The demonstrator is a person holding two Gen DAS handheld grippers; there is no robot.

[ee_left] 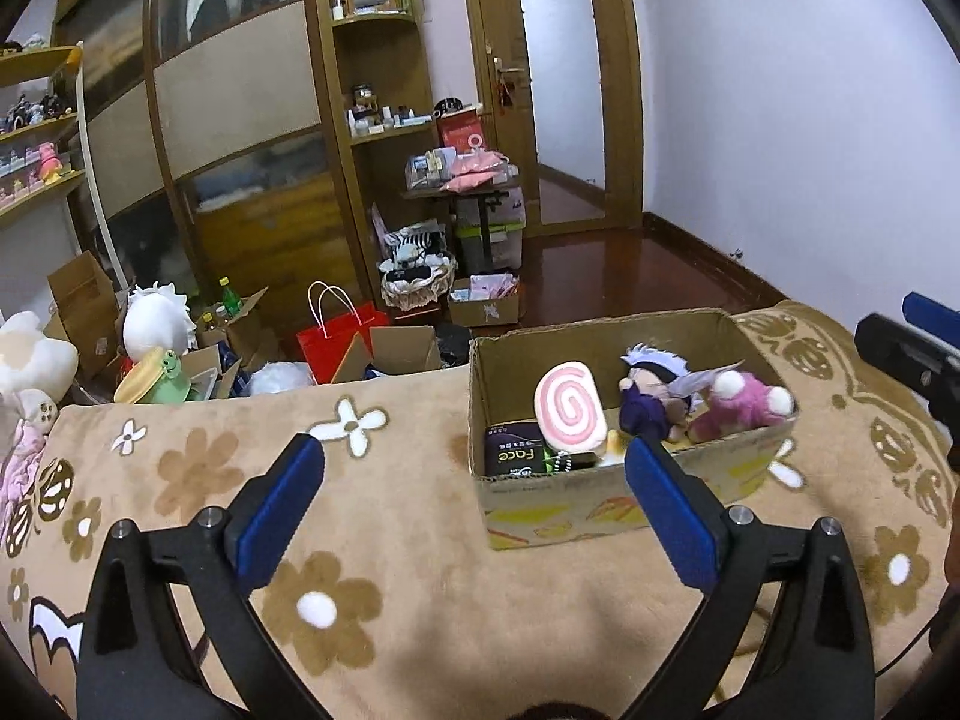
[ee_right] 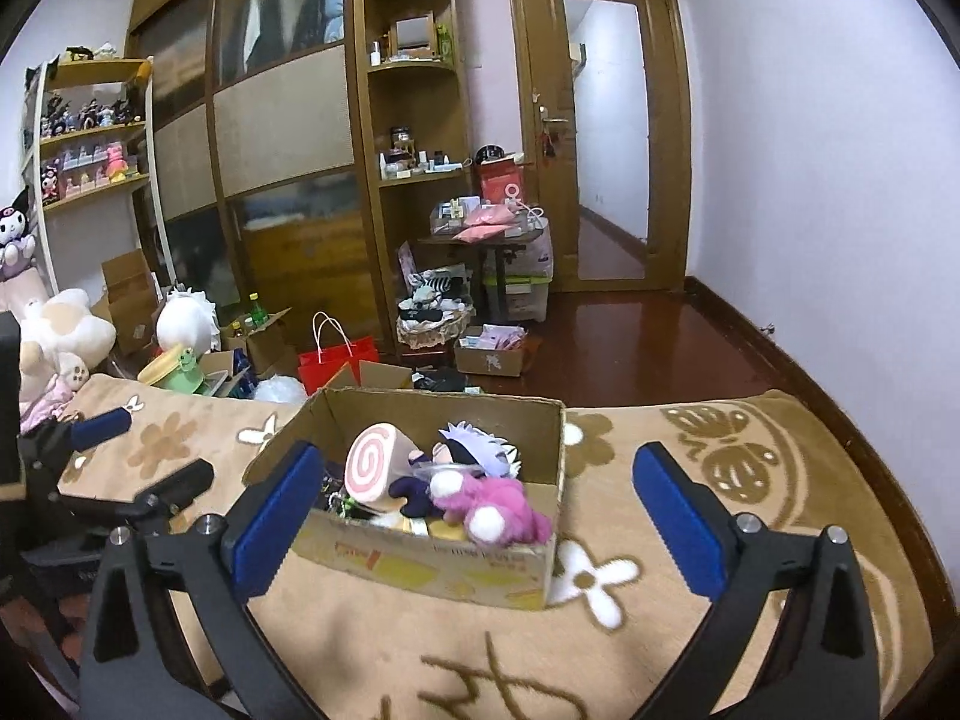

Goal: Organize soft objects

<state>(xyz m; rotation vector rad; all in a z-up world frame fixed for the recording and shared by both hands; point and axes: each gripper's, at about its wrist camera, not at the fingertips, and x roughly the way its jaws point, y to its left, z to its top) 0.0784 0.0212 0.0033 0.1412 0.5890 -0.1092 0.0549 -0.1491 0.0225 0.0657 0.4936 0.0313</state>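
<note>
Beige flowered blanket (ee_right: 690,480) fills the lower half of both views, under your tools. Your left gripper (ee_left: 474,501) stands spread wide with nothing between its blue pads, and your right gripper (ee_right: 480,510) is just as wide and empty. Beyond the fingertips sits the cardboard box (ee_left: 600,510), centre-right in the left view, holding the pink swirl plush (ee_left: 567,405), a purple doll (ee_left: 651,402) and a pink fluffy toy (ee_right: 504,504). Farther back, upper frame, stand wooden shelves (ee_right: 414,72) and a door (ee_right: 606,114).

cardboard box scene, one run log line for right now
left gripper: open, empty | right gripper: open, empty | pink plush: in cardboard box
</note>
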